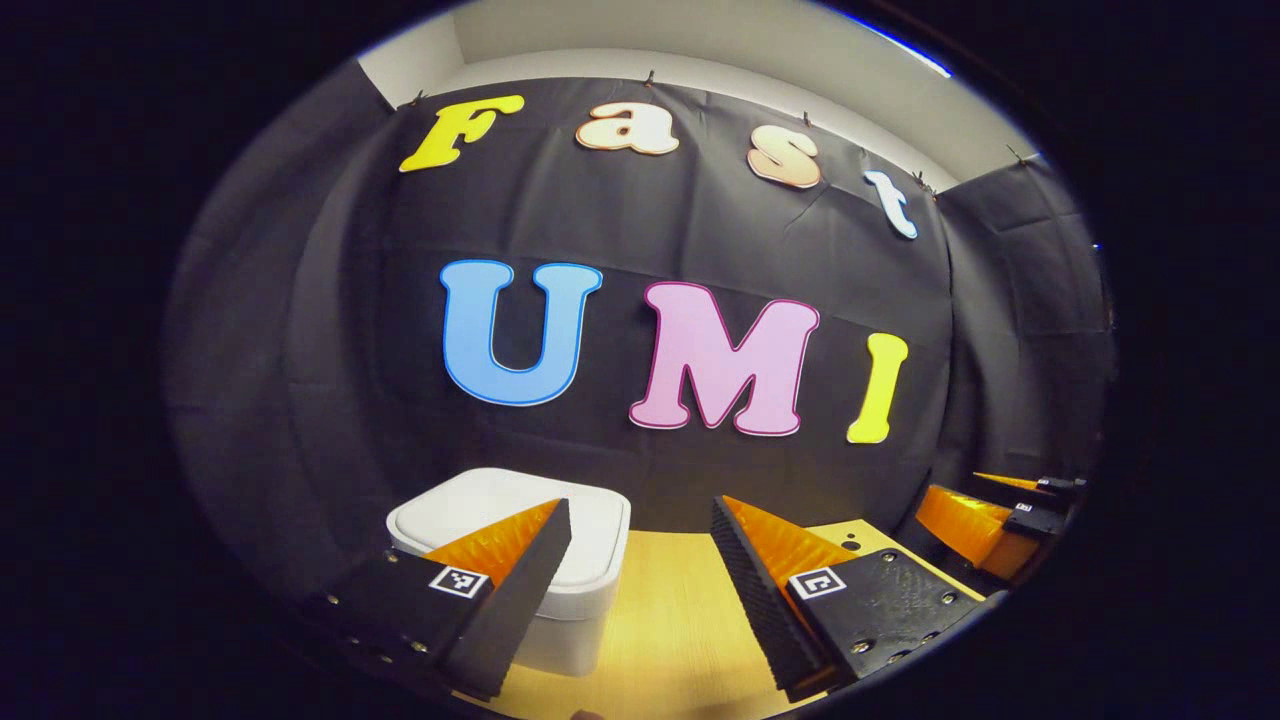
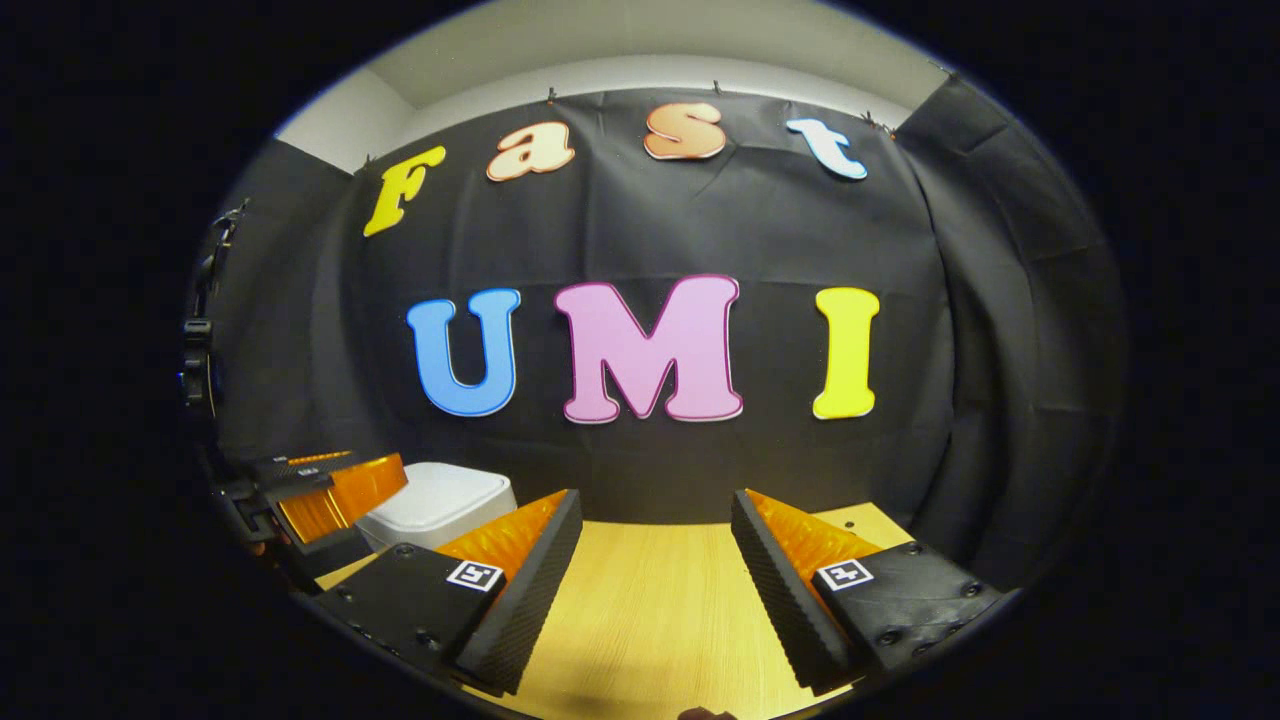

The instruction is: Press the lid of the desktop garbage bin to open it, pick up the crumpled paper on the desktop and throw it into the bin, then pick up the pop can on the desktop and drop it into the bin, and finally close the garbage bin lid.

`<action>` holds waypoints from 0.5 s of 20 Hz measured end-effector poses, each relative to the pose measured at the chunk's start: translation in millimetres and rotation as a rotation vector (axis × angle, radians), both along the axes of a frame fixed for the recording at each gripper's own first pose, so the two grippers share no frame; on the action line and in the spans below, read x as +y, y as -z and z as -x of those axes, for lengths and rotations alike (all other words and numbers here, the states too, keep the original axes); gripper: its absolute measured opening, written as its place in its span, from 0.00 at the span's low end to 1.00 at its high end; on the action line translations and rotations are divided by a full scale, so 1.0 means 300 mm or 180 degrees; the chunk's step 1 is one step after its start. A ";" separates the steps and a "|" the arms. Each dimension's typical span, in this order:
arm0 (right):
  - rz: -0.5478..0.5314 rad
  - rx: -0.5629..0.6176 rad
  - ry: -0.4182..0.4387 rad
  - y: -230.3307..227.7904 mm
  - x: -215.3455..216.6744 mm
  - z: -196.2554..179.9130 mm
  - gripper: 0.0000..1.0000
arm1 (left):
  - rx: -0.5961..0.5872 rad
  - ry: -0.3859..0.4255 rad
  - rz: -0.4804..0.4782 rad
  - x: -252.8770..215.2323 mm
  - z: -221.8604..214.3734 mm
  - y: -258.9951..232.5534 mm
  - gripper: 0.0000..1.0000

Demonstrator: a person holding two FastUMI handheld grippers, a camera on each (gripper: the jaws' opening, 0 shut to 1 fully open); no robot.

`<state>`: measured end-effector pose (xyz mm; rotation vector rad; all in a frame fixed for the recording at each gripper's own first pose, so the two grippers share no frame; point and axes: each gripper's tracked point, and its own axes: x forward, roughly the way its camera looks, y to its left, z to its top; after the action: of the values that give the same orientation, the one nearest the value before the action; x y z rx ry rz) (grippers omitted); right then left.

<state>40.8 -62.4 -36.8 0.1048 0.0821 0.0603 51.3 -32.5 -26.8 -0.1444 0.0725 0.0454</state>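
Note:
A white desktop garbage bin (image 1: 560,540) with its lid down stands on the wooden desktop (image 1: 670,610), just ahead and left of my left gripper (image 1: 640,520). That gripper is open, with nothing between its fingers, and its left finger overlaps the bin's front. In the right gripper view the same bin (image 2: 440,505) sits at the far left, partly behind the left gripper (image 2: 330,480). My right gripper (image 2: 655,510) is open above bare wood, nothing between its fingers. It also appears at the right edge of the left gripper view as the right gripper (image 1: 1000,510).
The black cloth wall (image 2: 650,470) closes off the back of the desktop (image 2: 650,600), close behind the bin. A small dark hole (image 1: 850,545) marks the wood near the right finger in the left gripper view.

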 end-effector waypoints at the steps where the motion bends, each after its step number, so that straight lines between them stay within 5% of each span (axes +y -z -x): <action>1: 0.0027 -0.0073 -0.0039 -0.006 -0.001 0.001 0.98 | 0.0021 0.0012 0.0020 -0.025 0.010 0.010 0.94; 10: 0.0141 -0.0031 -0.0234 0.059 -0.025 0.018 0.98 | 0.0072 0.0014 -0.0208 -0.124 0.031 0.011 0.94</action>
<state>35.2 -69.8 -54.5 0.0571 0.0776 0.1324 42.0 -69.9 -30.1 -0.0785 0.0937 0.0449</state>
